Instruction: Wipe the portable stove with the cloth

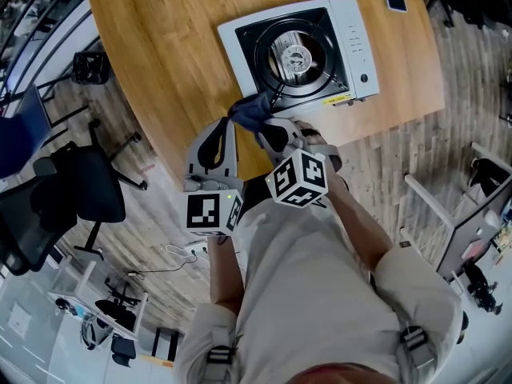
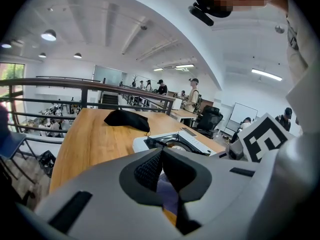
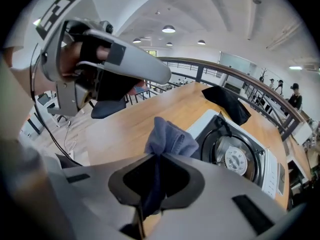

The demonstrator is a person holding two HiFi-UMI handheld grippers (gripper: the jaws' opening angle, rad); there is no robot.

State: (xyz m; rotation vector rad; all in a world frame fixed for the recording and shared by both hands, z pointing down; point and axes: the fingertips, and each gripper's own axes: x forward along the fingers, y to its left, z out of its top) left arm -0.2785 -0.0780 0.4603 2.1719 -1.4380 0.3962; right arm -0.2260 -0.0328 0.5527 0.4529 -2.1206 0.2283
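Snagging looks likeliest: the cloth (image 3: 167, 136) is a bunched wad at the near-left corner of the portable stove (image 1: 356, 38), by the near edge of the tabletop (image 1: 152, 46). The jaws of the right gripper (image 3: 156, 158) and of the left gripper (image 2: 161, 153) are both pinched shut on it. Dragged like this, it may catch on the burner (image 1: 294, 57) or shove the stove.

No word or number can be read. The portable stove (image 1: 300, 54) has a yellow label strip (image 1: 337, 100) at its 5 o'clock edge and small marks on its white control panel (image 1: 358, 42); all are too small to read. The marker cube (image 1: 213, 212) of the left tool (image 1: 232, 121) and the other cube (image 1: 298, 178) of the right tool (image 1: 268, 130) bear only black-and-white squares.
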